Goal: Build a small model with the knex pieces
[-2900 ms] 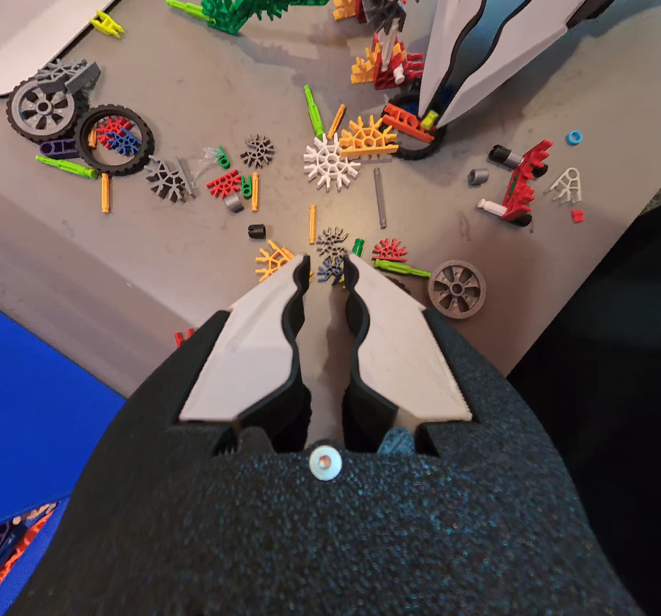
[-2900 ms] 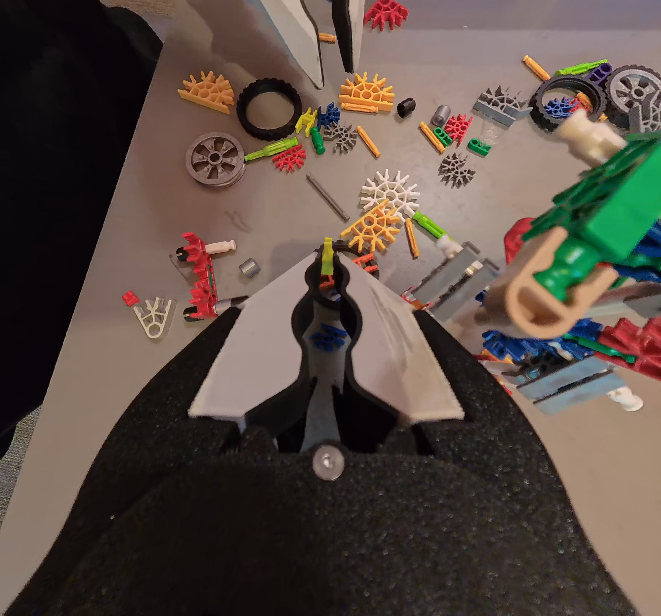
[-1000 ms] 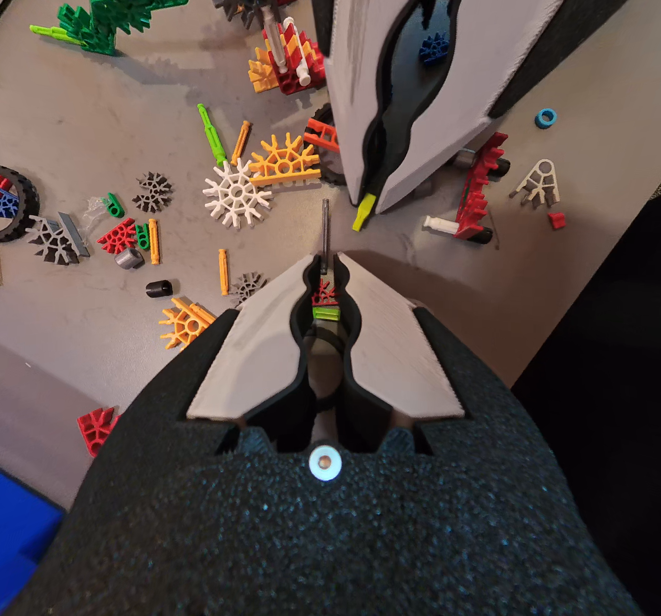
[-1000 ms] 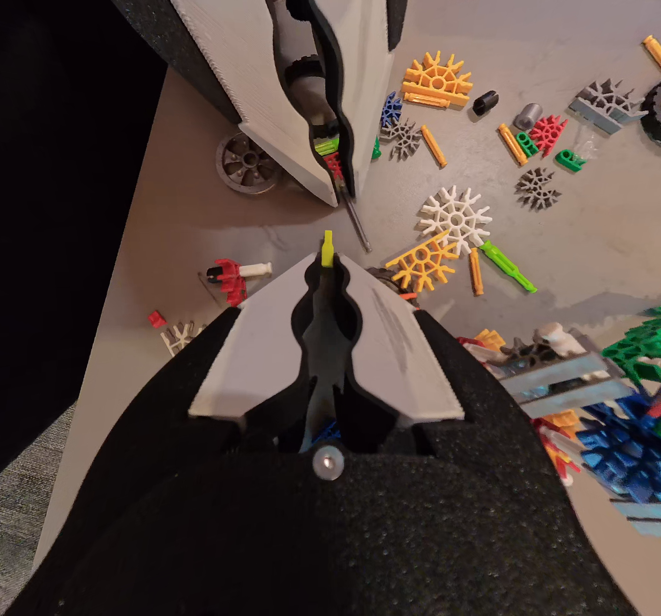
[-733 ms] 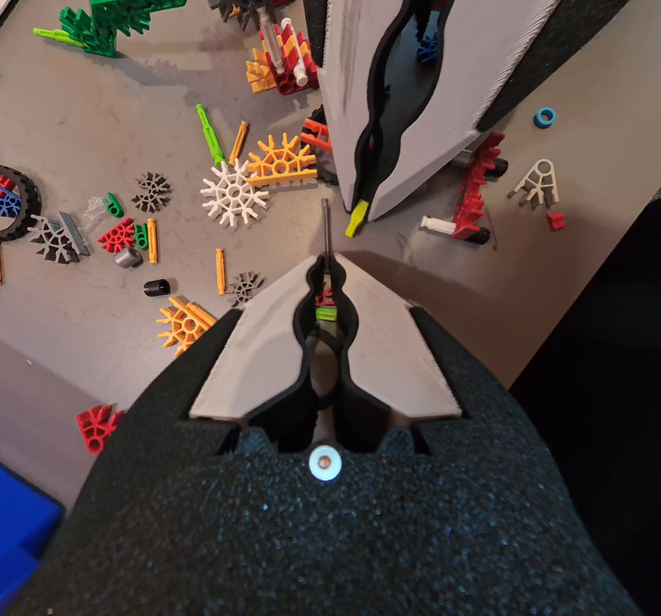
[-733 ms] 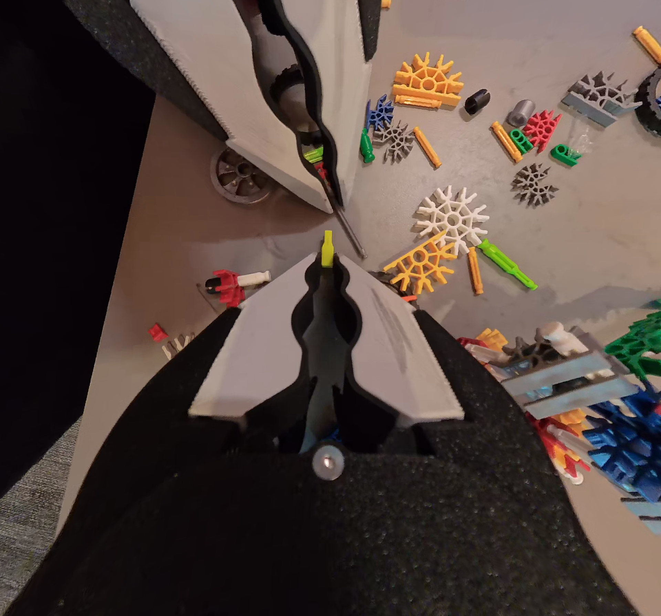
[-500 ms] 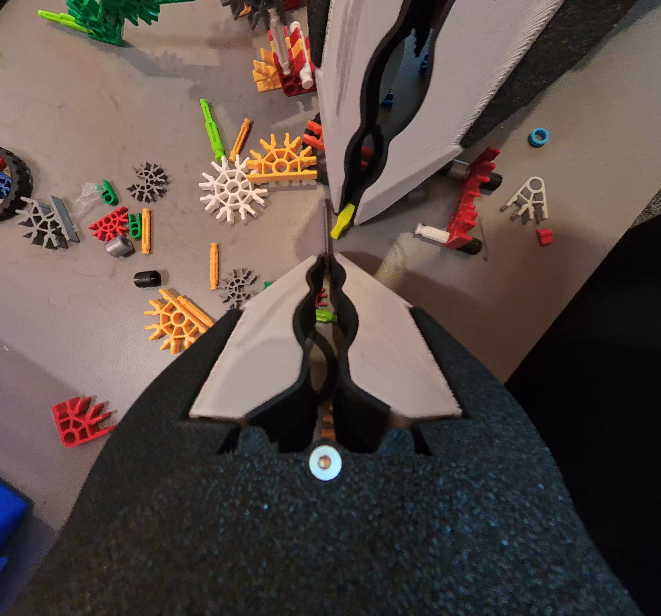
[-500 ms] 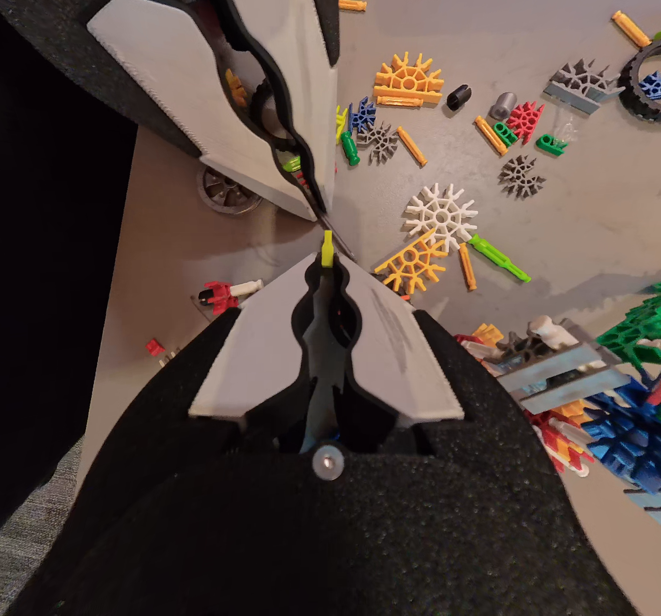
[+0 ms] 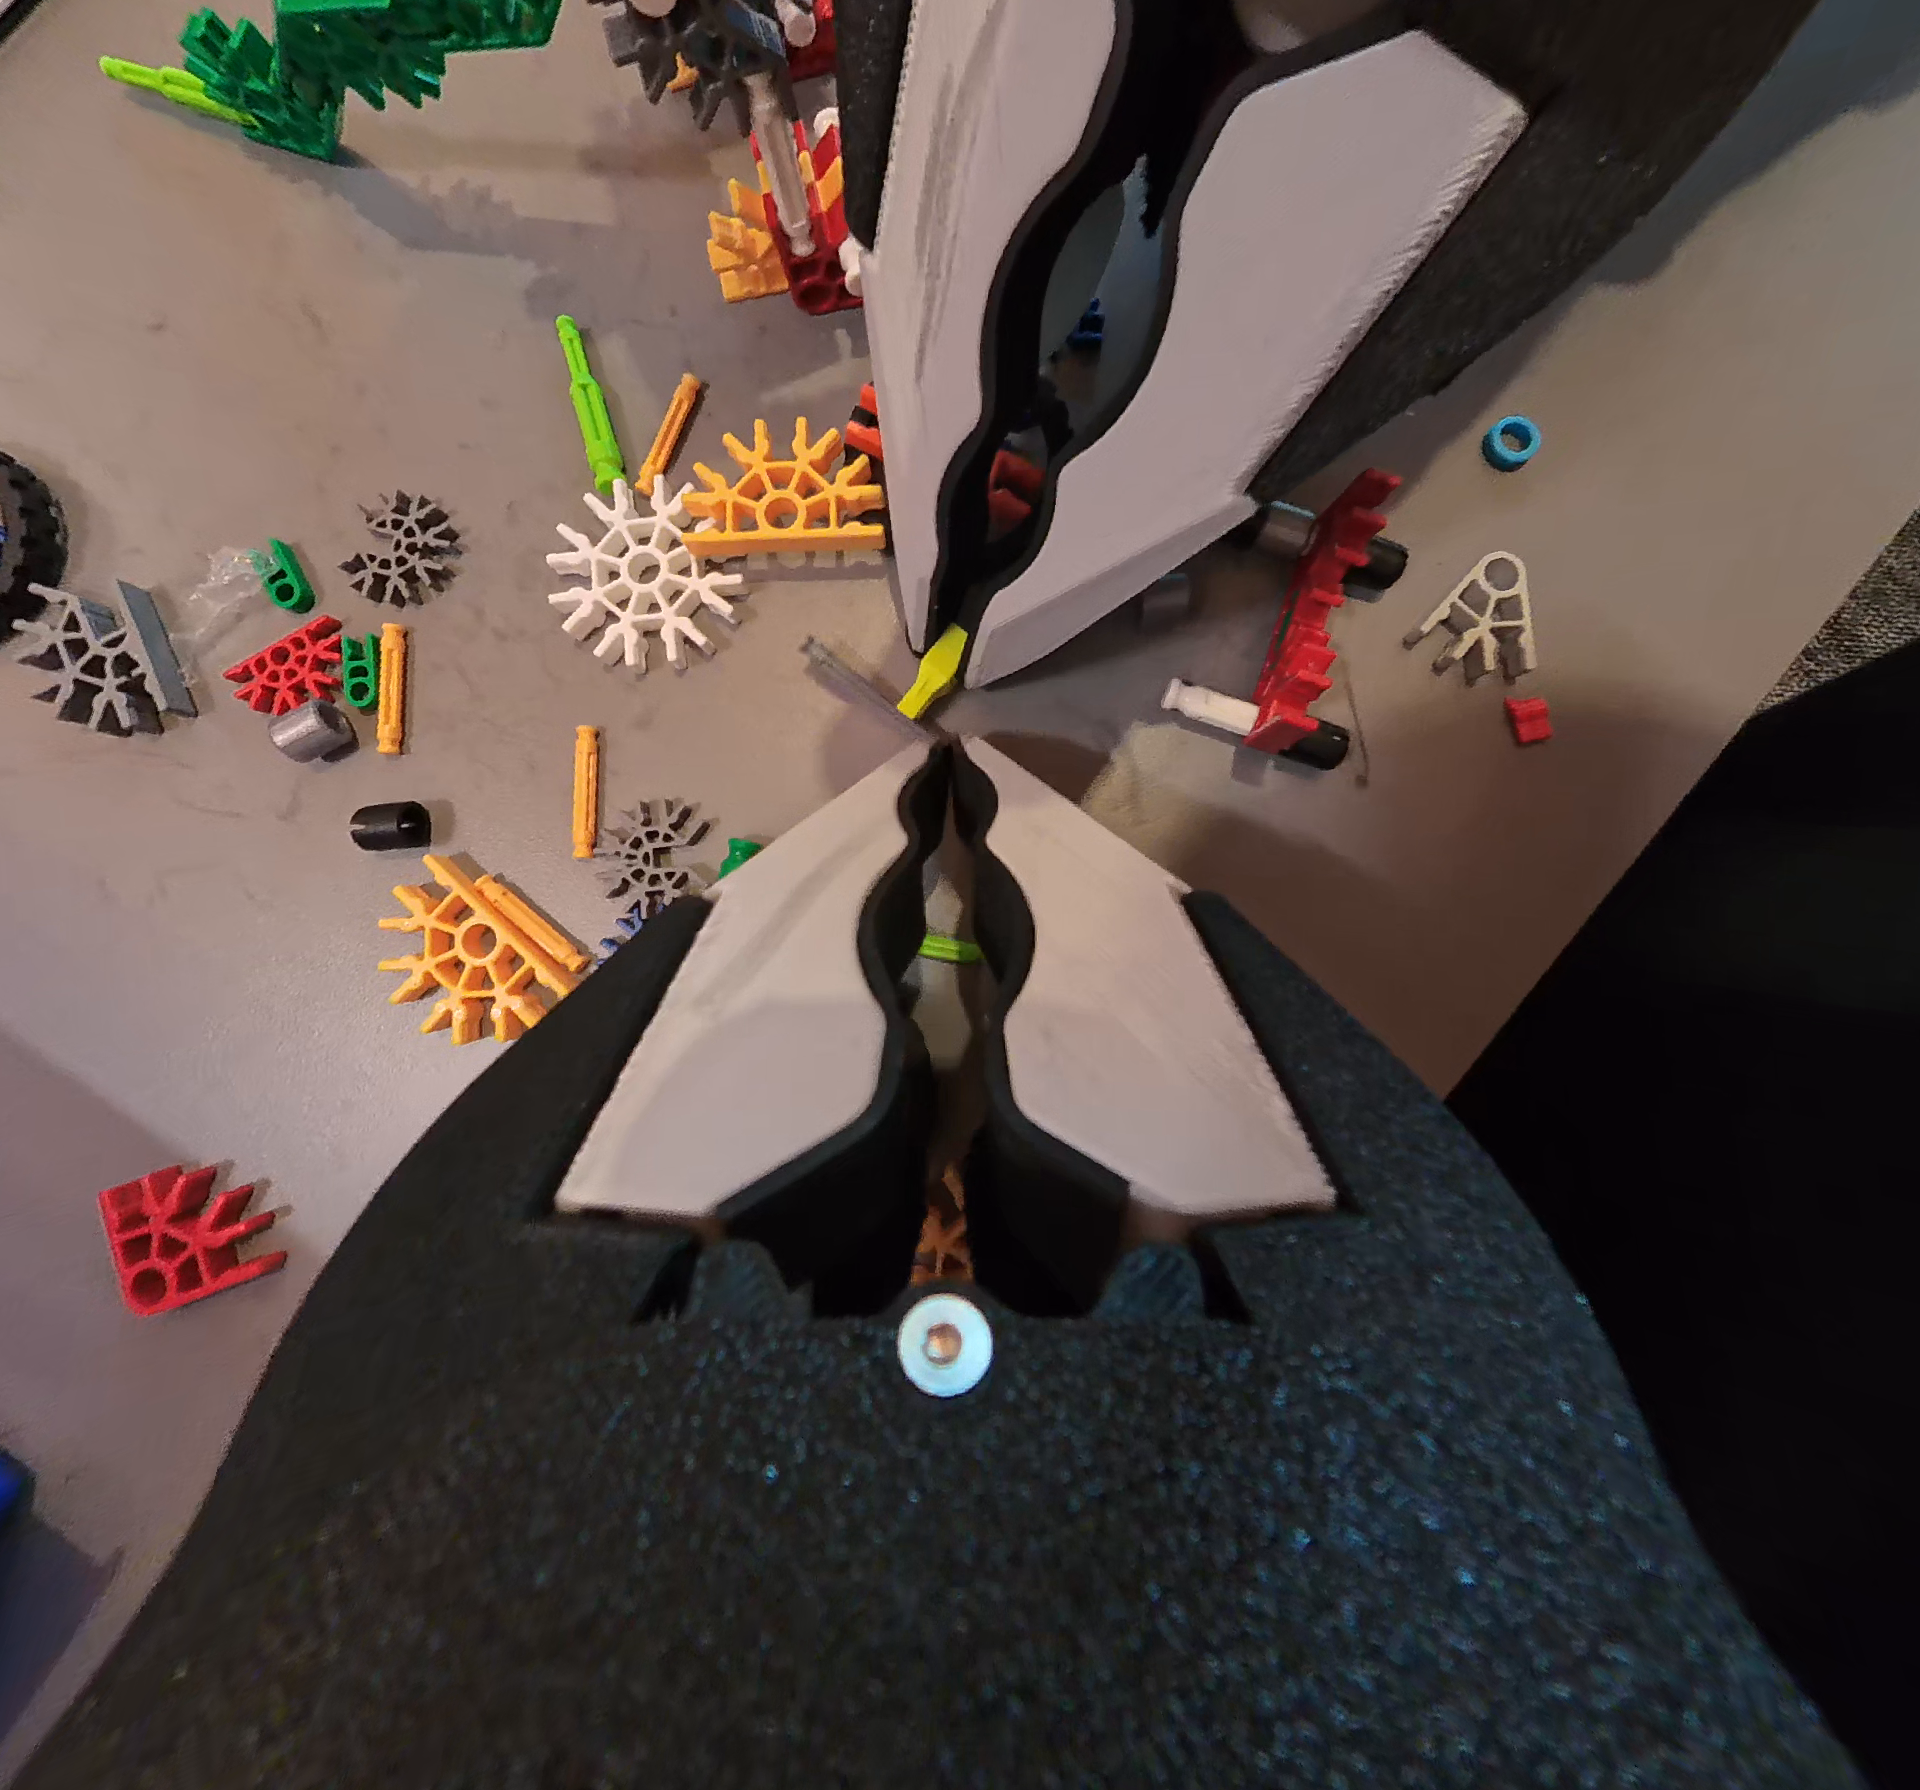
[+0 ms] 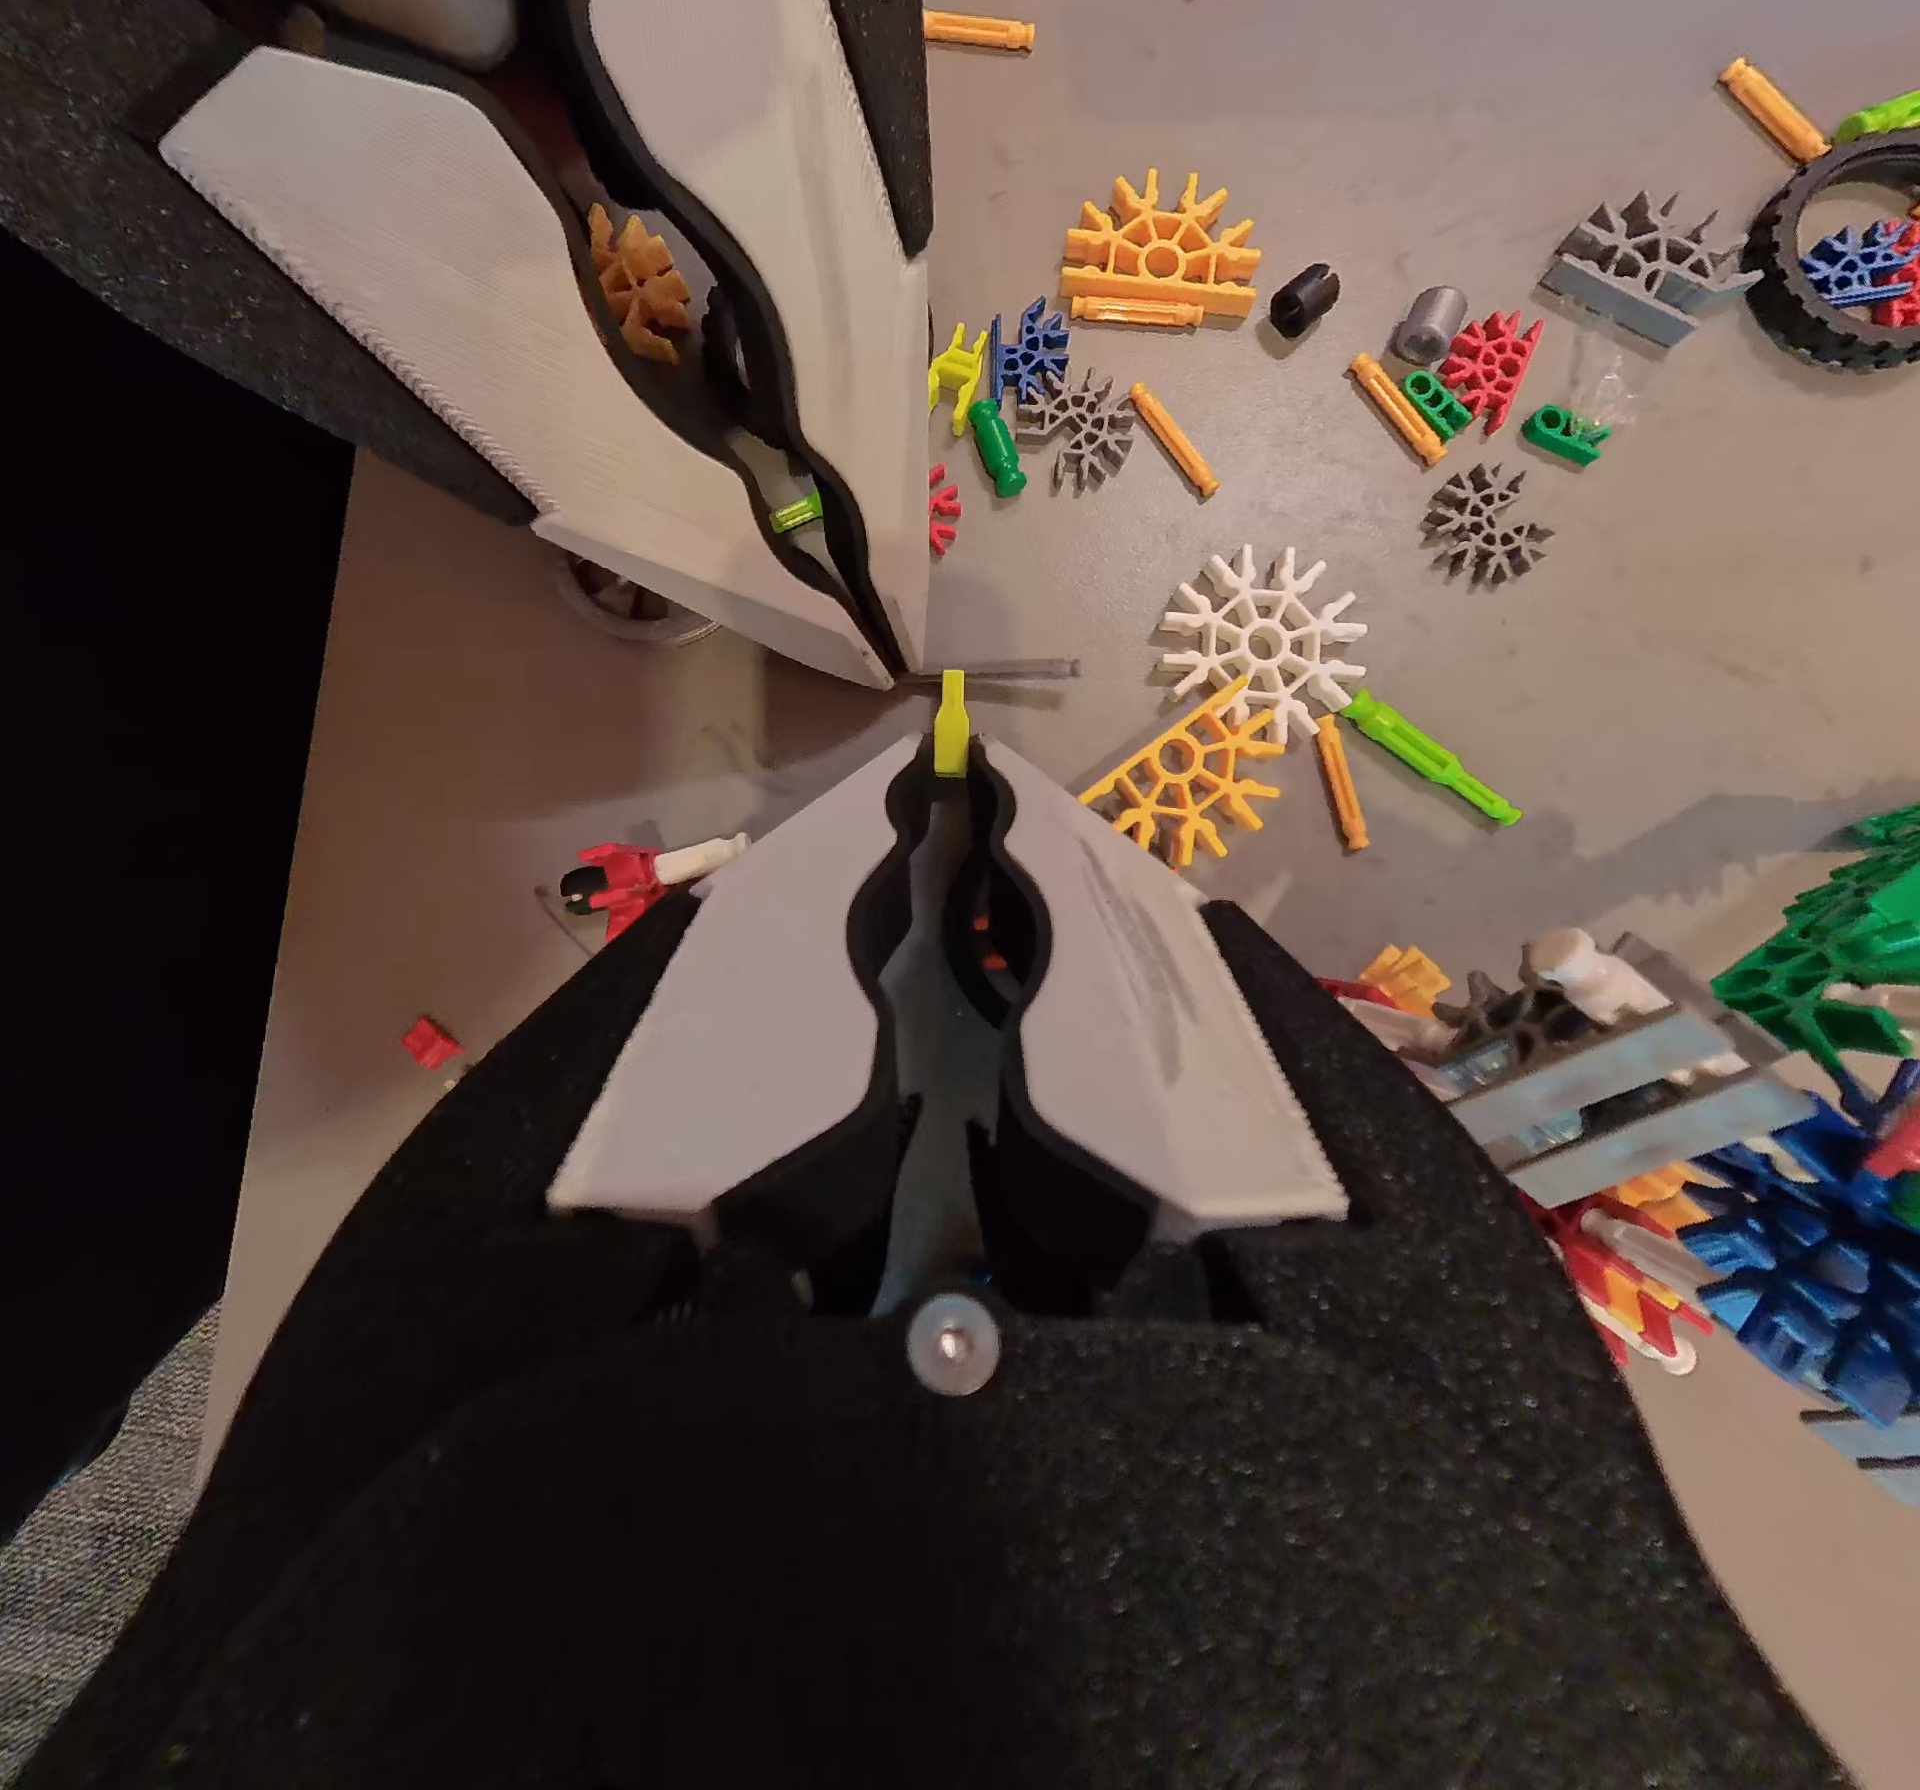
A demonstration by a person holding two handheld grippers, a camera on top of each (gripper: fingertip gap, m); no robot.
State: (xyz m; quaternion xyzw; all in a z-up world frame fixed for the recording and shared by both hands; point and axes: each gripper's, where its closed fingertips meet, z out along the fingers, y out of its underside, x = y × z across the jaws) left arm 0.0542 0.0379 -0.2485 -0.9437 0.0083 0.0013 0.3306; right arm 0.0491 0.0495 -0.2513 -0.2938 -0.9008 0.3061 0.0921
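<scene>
the left tongs [image 9: 948,753] are seen pinched narrow on a thin grey rod [image 9: 854,680], whose free end is pointed out over the grey bench [image 9: 312,306]. the right tongs [image 10: 951,753] are clamped on a yellow-green rod [image 10: 952,717], its tip shown jutting past the fingertips. in the left wrist view the yellow-green rod [image 9: 933,686] is met tip to tip with the grey rod, the two appearing to touch or nearly so. the white snowflake connector [image 9: 642,577] is taken as landmark: both pairs of tongs are held just beside it, toward the bench edge. an orange half-round connector [image 9: 784,504] is laid against it, and a light green rod [image 9: 589,405] and a short orange rod [image 9: 670,431] are placed just beyond. a red toothed piece [image 9: 1314,608] is found well apart from it, past the right tongs [image 9: 940,644], with a green built structure [image 9: 384,15] set far behind.
</scene>
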